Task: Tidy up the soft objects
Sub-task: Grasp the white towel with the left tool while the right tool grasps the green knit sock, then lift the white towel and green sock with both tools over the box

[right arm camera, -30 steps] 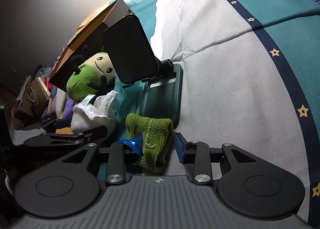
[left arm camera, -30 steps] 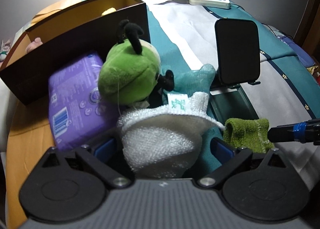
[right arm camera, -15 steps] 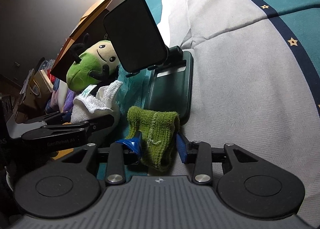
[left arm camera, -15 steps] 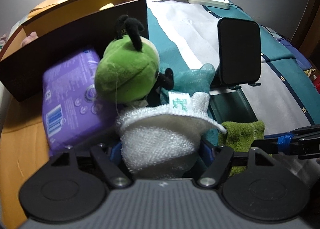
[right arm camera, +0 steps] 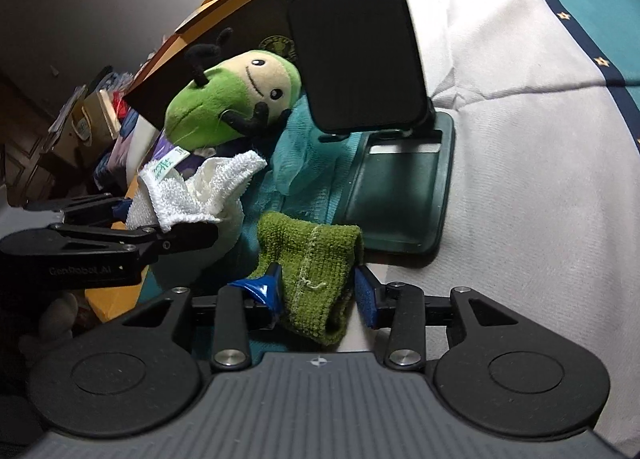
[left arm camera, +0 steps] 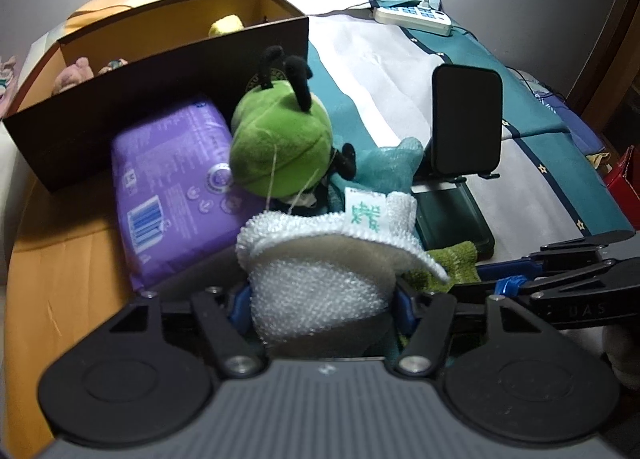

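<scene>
My left gripper (left arm camera: 320, 299) is shut on a white cloth (left arm camera: 320, 279) with a green-printed tag; the cloth also shows in the right wrist view (right arm camera: 200, 191). My right gripper (right arm camera: 316, 291) is shut on a green cloth (right arm camera: 312, 271), partly seen in the left wrist view (left arm camera: 452, 263). A green plush toy (left arm camera: 280, 151) with black antennae lies just beyond, against a purple soft pack (left arm camera: 176, 187). A teal mesh cloth (left arm camera: 388, 167) lies under the toy. The dark brown box (left arm camera: 160, 71) stands behind and holds small soft toys.
A black phone (left arm camera: 466, 119) stands on a dark green stand (left arm camera: 452, 215) to the right of the toy. A white power strip (left arm camera: 412, 15) lies at the far end of the teal and white bed cover (right arm camera: 520, 139).
The left gripper closed on the white cloth and lifted it a little. The right gripper stays shut on the green cloth and has moved closer to the phone stand.
</scene>
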A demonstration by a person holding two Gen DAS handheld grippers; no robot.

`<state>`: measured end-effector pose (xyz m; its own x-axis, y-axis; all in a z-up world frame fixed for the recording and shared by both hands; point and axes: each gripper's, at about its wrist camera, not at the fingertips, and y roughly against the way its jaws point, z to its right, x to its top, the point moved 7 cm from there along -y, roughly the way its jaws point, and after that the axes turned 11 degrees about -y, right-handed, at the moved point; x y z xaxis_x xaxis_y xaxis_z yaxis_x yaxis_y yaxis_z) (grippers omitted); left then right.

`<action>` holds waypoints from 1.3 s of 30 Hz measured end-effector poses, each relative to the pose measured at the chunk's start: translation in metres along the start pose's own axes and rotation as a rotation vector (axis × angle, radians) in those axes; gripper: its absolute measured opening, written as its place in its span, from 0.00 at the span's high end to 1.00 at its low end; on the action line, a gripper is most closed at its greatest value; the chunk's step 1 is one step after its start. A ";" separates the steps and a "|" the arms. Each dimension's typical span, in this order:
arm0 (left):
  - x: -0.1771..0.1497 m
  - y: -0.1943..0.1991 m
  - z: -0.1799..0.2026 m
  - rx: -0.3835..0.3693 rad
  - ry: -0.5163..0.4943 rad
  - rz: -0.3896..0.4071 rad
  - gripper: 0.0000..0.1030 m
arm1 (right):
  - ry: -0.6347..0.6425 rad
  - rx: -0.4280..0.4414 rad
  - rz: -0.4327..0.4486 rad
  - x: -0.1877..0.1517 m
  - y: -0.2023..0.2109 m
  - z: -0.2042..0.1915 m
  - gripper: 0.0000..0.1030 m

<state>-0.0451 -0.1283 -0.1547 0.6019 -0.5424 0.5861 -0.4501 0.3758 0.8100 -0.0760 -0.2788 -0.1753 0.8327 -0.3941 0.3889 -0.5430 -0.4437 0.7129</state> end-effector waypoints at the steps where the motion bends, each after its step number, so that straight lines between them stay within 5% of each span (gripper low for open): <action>1: -0.002 0.006 -0.003 0.000 0.002 0.006 0.38 | 0.023 0.003 -0.001 0.000 -0.001 -0.004 0.77; 18: -0.022 0.063 -0.053 0.049 0.111 0.076 0.38 | 0.322 -0.065 0.025 0.003 -0.017 -0.050 0.74; 34: -0.010 0.080 -0.082 0.069 0.150 0.153 0.38 | 0.249 -0.134 -0.013 -0.002 -0.042 -0.065 0.71; 39: -0.006 0.078 -0.087 0.061 0.153 0.164 0.38 | 0.331 -0.169 -0.044 -0.014 -0.051 -0.078 0.70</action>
<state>-0.0271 -0.0304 -0.0933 0.6080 -0.3559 0.7097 -0.5867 0.4009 0.7036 -0.0514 -0.1884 -0.1714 0.8599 -0.0834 0.5036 -0.5032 -0.3045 0.8088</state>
